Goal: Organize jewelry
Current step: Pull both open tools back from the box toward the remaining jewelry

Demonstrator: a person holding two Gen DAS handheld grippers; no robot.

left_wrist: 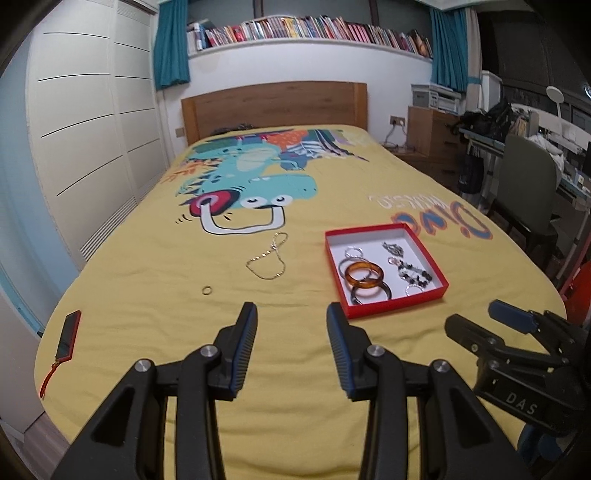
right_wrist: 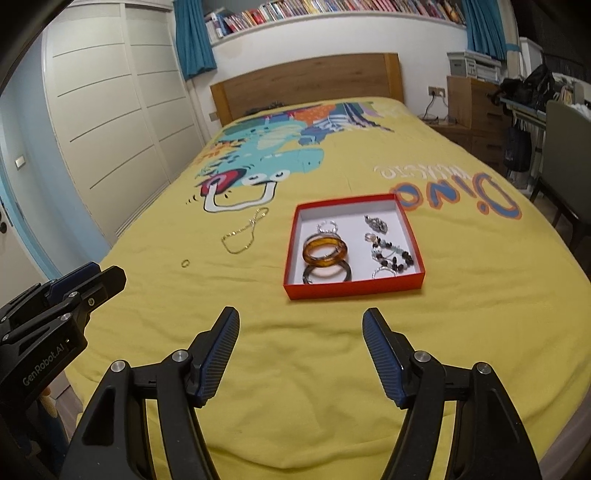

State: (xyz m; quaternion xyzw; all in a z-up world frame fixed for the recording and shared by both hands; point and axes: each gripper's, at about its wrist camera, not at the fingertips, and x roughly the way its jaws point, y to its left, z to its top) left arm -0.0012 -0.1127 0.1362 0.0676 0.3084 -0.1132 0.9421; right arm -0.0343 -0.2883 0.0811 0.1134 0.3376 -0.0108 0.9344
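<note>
Bedroom setting: yellow bedspread (left_wrist: pixel 295 369) with a cartoon dinosaur print covering a bed with a wooden headboard (left_wrist: pixel 273 107); white wardrobe doors (left_wrist: pixel 92 140) standing along one side; a shelf of books (left_wrist: pixel 306 31) running above the headboard between teal curtains; a desk and a grey chair (left_wrist: pixel 524 184) standing on the other side.

Item 1: red box (right_wrist: pixel 352 286), shallow, white inside, sitting on the bedspread ahead of both grippers; it is holding an amber bangle (right_wrist: pixel 325 251) resting partly over a dark bangle (right_wrist: pixel 327 273), a silver ring piece (right_wrist: pixel 328 225) behind them, a beaded bracelet (right_wrist: pixel 393 258) and a silvery pendant (right_wrist: pixel 376 223) along its other side.

Item 2: gold chain (left_wrist: pixel 267 260), lying loose on the bedspread beside the box, apart from it.

Item 3: small gold ring (left_wrist: pixel 207 290), lying on the bedspread near the chain (not touching it).

Item 4: red-edged phone (left_wrist: pixel 68 336) with a red strap, lying near the bed's corner, well apart from the jewelry.

Left gripper (left_wrist: pixel 291 314): hovering over the bedspread, jaws spread apart and gripping nothing; ring and chain lying ahead of it.

Right gripper (right_wrist: pixel 301 317): hovering over the bedspread short of the box, jaws spread wide and gripping nothing.
</note>
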